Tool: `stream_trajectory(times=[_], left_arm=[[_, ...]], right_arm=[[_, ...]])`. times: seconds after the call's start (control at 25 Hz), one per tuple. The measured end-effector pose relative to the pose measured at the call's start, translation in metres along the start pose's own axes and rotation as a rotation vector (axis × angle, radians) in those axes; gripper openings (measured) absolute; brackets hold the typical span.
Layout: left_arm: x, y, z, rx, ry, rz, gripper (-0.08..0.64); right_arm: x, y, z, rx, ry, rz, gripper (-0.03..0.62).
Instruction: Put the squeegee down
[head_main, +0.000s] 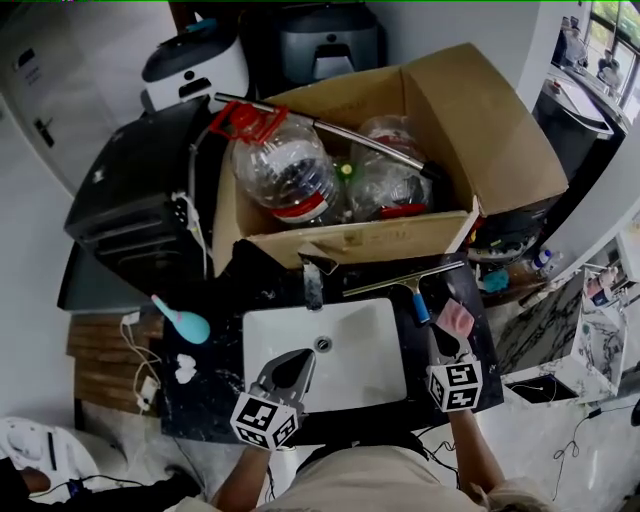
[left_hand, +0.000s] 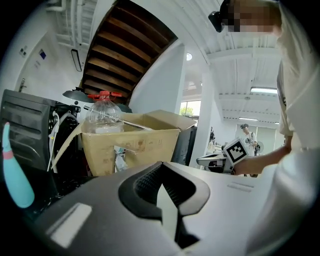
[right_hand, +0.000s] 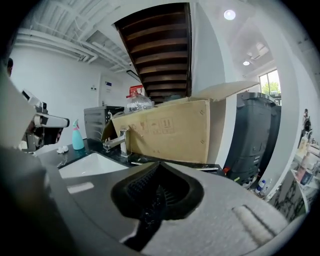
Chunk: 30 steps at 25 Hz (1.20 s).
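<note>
The squeegee lies flat on the dark counter behind the white sink, its metal blade running along the foot of the cardboard box and its blue handle pointing toward me. Nothing grips it. My right gripper hovers just in front of the handle, shut with nothing between its jaws. My left gripper hangs over the sink's near left part; a narrow slit shows between its jaws, and they hold nothing. The right gripper's marker cube shows in the left gripper view.
The open box holds large clear plastic bottles and a metal rod. A faucet stands at the sink's back edge. A teal spray bottle lies on the counter's left, beside a black appliance. Cables trail at the left.
</note>
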<state>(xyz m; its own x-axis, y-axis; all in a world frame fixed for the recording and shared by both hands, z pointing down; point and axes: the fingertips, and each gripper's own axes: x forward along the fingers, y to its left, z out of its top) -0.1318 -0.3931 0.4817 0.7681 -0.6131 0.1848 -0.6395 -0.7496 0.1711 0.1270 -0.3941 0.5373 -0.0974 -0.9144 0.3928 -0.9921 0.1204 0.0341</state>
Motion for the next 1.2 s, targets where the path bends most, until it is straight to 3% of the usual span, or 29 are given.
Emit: stream_trajectory(times=[0.16,0.32,0.52,0.88,1.08,1.2], left_arm=[[-0.005,-0.007,0.011,0.018,-0.013,0.022,0.015],[-0.013,-0.005,0.041,0.030,-0.086,0.070,0.015],[-0.029,-0.002,0.070,0.088,-0.125,0.125,0.015],[-0.047,0.004,0.093,0.105,-0.175,0.197,0.015],[-0.045,0.010,0.079,0.085,-0.148,0.208,0.015],[-0.041,0.010,0.076,0.078,-0.140,0.200,0.015]], right_arm=[[-0.021,0.011,0.013,-0.080,-0.036,0.055,0.002],[-0.032,0.014,0.032,-0.173,-0.088,0.098,0.002],[-0.044,0.007,0.061,-0.128,-0.182,0.092,0.002],[-0.070,0.003,0.111,-0.060,-0.328,0.114,0.002],[-0.068,0.005,0.108,0.047,-0.321,0.154,0.002],[-0.064,0.003,0.100,0.019,-0.293,0.132,0.002]])
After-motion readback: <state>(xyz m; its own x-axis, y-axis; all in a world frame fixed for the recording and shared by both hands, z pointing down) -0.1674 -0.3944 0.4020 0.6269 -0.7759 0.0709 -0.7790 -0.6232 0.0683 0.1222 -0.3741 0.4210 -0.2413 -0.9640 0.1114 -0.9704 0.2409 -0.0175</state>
